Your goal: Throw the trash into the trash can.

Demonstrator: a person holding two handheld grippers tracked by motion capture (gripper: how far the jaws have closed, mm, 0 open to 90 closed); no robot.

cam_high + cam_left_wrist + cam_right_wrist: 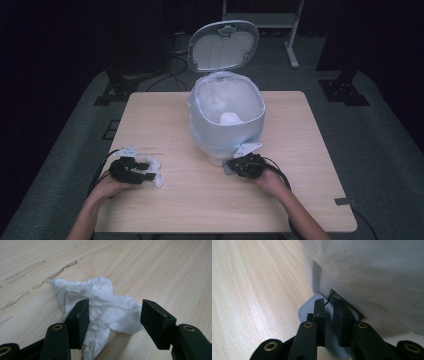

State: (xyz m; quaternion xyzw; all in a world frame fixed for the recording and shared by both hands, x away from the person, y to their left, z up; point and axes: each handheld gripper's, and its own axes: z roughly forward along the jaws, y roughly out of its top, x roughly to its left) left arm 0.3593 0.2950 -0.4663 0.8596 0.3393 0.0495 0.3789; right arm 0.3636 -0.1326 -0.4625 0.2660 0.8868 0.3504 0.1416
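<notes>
In front of the right claw (235, 166) the bin (226, 120) blocks the way; between it and the left claw (148, 170), the tabletop (195, 190) is free.

Pedal bins: one, the pedal bin (226, 120) on the table
Bin lids: one, the lid (223, 45), standing open
Bin liners: one, the plastic liner (200, 107) over the rim
Foot pedals: one, the grey pedal (308, 308) at the bin's base
Crumpled tissues: two, the tissue on the table (100, 302) and the tissue in the bin (231, 119)
Tables: one, the wooden table (200, 200)
Grippers: two, the left gripper (145, 171) and the right gripper (231, 165)
Hands: two
</notes>
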